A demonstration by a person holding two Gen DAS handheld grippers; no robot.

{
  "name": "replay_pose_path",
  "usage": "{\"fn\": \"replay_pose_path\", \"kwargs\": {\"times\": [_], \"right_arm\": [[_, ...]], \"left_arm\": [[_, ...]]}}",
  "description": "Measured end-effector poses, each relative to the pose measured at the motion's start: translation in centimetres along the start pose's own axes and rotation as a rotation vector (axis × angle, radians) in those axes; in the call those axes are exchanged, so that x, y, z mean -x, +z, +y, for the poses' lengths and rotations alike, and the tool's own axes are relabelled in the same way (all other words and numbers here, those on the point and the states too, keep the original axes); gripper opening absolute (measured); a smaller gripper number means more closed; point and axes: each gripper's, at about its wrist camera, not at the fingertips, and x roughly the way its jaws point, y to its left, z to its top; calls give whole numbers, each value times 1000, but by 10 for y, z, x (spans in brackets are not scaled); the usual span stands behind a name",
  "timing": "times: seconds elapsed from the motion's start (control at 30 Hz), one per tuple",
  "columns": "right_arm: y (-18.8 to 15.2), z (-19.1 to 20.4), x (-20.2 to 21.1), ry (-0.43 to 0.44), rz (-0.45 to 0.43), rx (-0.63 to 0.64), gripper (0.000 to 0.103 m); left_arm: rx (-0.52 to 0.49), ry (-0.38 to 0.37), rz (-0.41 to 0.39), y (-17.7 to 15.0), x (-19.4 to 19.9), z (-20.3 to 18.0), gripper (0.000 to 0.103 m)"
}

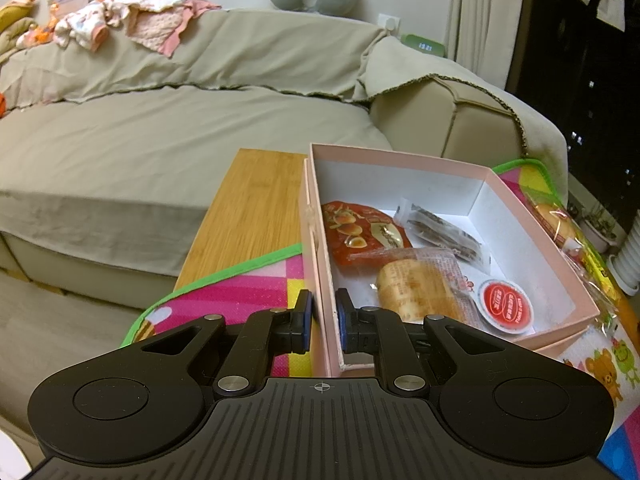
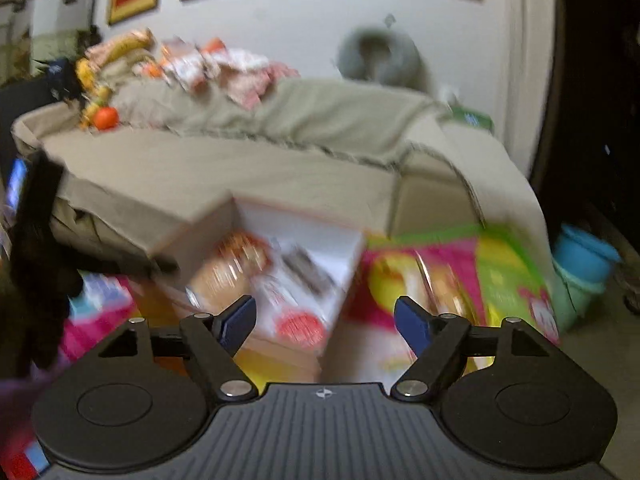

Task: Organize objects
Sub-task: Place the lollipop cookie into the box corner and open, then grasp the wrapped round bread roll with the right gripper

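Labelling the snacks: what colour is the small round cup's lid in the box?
Red lid, clearest in the left wrist view.

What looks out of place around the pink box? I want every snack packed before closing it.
One wrapped bun lies outside the pink box, on the colourful mat beyond its far wall, while the other snacks sit inside. The left claw pinches the box's near wall. No spill or damage shows.

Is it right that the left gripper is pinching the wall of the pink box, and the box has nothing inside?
Not quite. The left gripper does pinch the pink box wall, but the box isn't empty. The left wrist view shows snacks inside: a red packet, a wrapped bun and a small red-lidded cup.
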Motion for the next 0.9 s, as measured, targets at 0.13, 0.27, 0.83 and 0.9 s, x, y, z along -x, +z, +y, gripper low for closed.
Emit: {"fn": "replay_pose_path", "kwargs": {"times": [0.13,0.27,0.83,0.9], "right_arm": [[-31,-19,-1,-65,75,-61,83],[-51,-41,1,-139,120,-123,84],[-69,-64,-6,-216,152,-204,89],[-67,-64,-8,-221,151,-192,89]], "left_arm": [[-3,2,1,0,0,0,14],[-5,6,0,-2,0,0,14],[-16,11,3,-2,1,-3,14],[-16,12,3,-2,1,-3,14]]}}
